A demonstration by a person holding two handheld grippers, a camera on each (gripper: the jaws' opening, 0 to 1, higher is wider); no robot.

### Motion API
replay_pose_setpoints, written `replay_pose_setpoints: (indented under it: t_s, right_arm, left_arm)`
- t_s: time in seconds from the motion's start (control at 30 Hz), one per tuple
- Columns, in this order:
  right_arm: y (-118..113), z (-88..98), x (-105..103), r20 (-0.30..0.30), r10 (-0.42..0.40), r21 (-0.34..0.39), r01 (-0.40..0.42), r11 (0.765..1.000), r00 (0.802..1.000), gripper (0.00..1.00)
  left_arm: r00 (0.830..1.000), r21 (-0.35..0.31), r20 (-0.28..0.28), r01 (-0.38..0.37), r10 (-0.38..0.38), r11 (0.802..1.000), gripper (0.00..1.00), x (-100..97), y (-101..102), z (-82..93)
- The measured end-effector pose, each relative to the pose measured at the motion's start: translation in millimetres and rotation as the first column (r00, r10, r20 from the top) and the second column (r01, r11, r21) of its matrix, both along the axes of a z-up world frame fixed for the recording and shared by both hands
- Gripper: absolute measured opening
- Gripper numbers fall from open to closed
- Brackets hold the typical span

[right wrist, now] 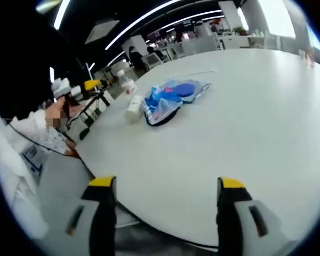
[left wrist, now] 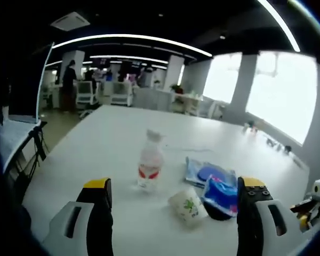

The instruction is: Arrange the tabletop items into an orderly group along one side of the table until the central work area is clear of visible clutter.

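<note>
On the white table (left wrist: 112,144) stands a small clear bottle (left wrist: 150,161) with a red label and white cap. A white paper cup (left wrist: 187,206) with a green print lies on its side in front of it. Two blue plastic packets (left wrist: 213,184) lie overlapping to the right. My left gripper (left wrist: 173,205) is open, its yellow-tipped jaws wide apart just short of the cup. In the right gripper view the bottle (right wrist: 128,82), cup (right wrist: 134,108) and packets (right wrist: 170,98) lie far across the table (right wrist: 240,122). My right gripper (right wrist: 165,205) is open over the table's near edge, holding nothing.
The left gripper (right wrist: 77,92) appears at the left of the right gripper view, held by a person's hand (right wrist: 57,111) with a white sleeve. The right gripper (left wrist: 314,200) peeks in at the right edge of the left gripper view. Desks, chairs and people stand beyond the table.
</note>
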State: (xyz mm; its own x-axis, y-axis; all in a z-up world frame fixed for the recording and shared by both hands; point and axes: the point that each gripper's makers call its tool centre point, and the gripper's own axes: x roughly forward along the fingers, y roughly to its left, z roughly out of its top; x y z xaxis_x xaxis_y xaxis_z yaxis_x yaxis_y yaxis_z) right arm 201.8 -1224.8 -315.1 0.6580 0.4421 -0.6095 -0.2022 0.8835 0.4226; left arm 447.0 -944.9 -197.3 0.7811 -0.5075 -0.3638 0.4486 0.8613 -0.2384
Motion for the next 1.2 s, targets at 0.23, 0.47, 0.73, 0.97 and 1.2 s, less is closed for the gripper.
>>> replay_pose_setpoints:
  t_s: [0.23,0.47,0.73,0.97,1.2]
  right_arm:
    - [4,-3.7,-6,-0.013,0.009,0.013,-0.009,1.000,1.000,0.76]
    - [4,1.5,-3,0.006,0.022,0.006,-0.022,1.000,1.000,0.76]
    - [5,-4.0,-4,-0.004,0.026,0.011,-0.026,1.000,1.000,0.75]
    - [8,-6.4,-2,-0.012,0.046,0.011,-0.046,0.999,0.999,0.75]
    - [7,-2.5,9,-0.002,0.063,0.004,-0.063,0.998,0.998,0.75]
  left_arm:
    - [0.999,0.001,0.018,0.039,-0.039,0.999,0.94,-25.6,-3,3.1]
    - [0.997,0.007,0.026,0.068,-0.068,0.998,0.95,-52.6,-6,-1.6]
    - [0.994,0.016,0.028,0.101,-0.101,0.995,0.94,-70.0,-12,-9.1]
    - [0.996,-0.024,0.020,0.087,-0.087,0.996,0.94,-77.4,-15,-10.7]
    - [0.996,-0.056,0.020,0.092,-0.091,0.994,0.93,-82.6,-11,-14.7]
